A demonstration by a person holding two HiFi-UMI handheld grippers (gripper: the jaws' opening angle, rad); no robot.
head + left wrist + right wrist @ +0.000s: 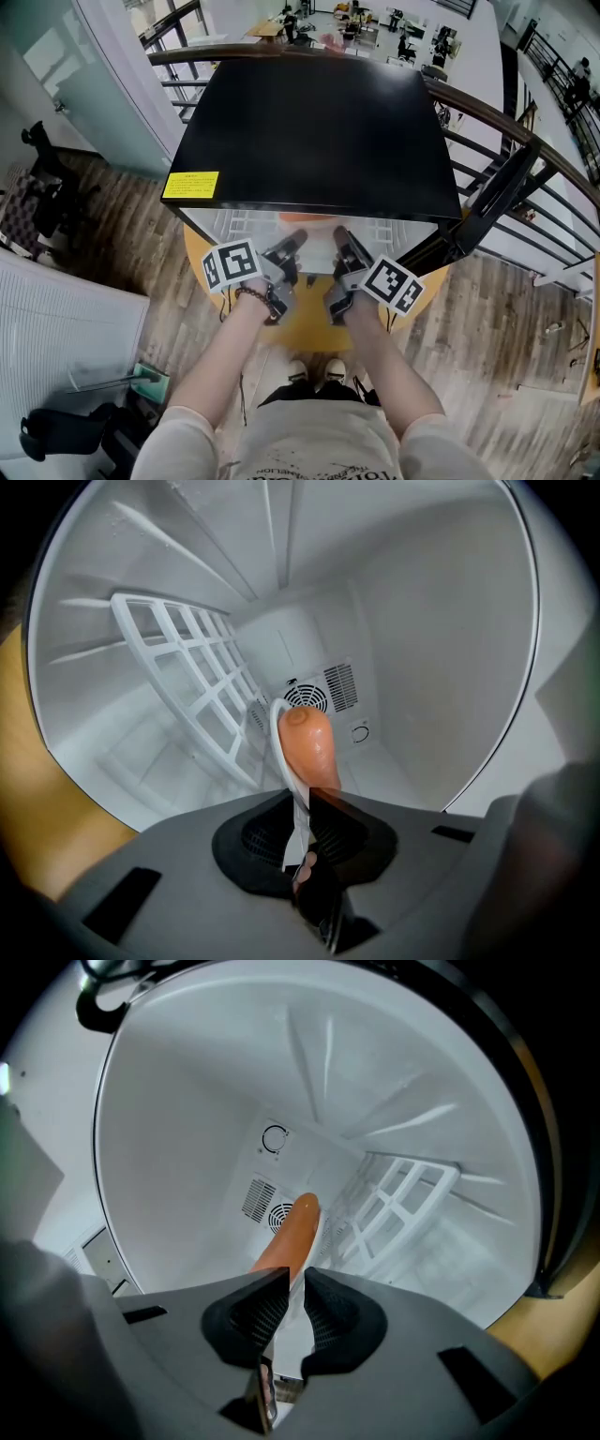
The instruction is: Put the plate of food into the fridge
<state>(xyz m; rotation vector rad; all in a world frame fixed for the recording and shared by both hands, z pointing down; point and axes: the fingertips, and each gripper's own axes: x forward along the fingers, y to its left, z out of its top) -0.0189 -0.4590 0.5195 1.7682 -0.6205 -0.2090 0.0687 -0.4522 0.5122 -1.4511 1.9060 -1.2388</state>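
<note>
Left claw (305, 808) and right claw (292, 1283) each clench the plate (297, 832) rim inside the fridge (431, 649). The sausage (309, 747) runs lengthwise toward twelve o'clock, at the back vent (309, 694). With the rack (202, 682) under the plate and apart from it, I judge lowering comes next.

Operator: pale short-sleeved T-shirt (314, 445) with dark print, dark trousers (289, 398), 2 white shoes (316, 372), beaded bracelet (251, 293). Left gripper (295, 241) and right gripper (339, 236): grey bodies, black ribbed jaws, white marker cubes (231, 263) with black squares.
</note>
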